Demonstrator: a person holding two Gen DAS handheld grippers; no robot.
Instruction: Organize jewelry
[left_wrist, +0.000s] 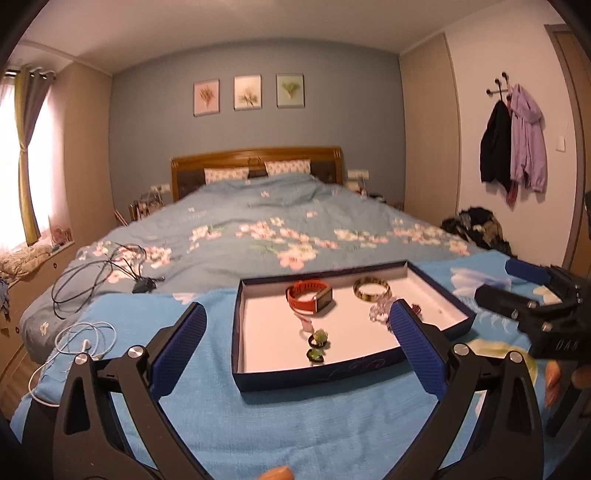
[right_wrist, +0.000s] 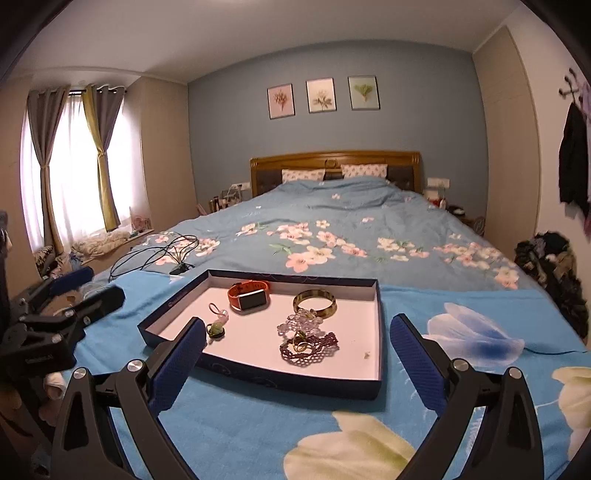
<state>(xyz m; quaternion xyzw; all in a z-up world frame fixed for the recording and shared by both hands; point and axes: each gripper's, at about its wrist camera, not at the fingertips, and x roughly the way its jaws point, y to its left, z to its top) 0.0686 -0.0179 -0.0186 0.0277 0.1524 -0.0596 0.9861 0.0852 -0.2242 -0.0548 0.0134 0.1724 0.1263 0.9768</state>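
Note:
A shallow dark-blue box tray (left_wrist: 314, 378) (right_wrist: 258, 380) with a white floor lies on the blue bedspread. In it are an orange-strapped watch (left_wrist: 308, 295) (right_wrist: 249, 293), a gold bangle (left_wrist: 371, 288) (right_wrist: 314, 302), a clear bead bracelet (right_wrist: 299, 321), a purple lace band with a ring (right_wrist: 310, 349), a green ring (left_wrist: 319, 338) (right_wrist: 215, 329) and a small pink loop (right_wrist: 218, 311). My left gripper (left_wrist: 297, 325) is open and empty just before the tray. My right gripper (right_wrist: 297, 334) is open and empty, its fingers straddling the tray's near edge; it also shows in the left wrist view (left_wrist: 524, 291).
White earphones (left_wrist: 86, 343) lie on the bedspread left of the tray. Black cables and an adapter (left_wrist: 110, 269) (right_wrist: 166, 254) lie farther back on the floral duvet (right_wrist: 351, 236). A heap of dark clothes (right_wrist: 550, 258) sits right of the bed.

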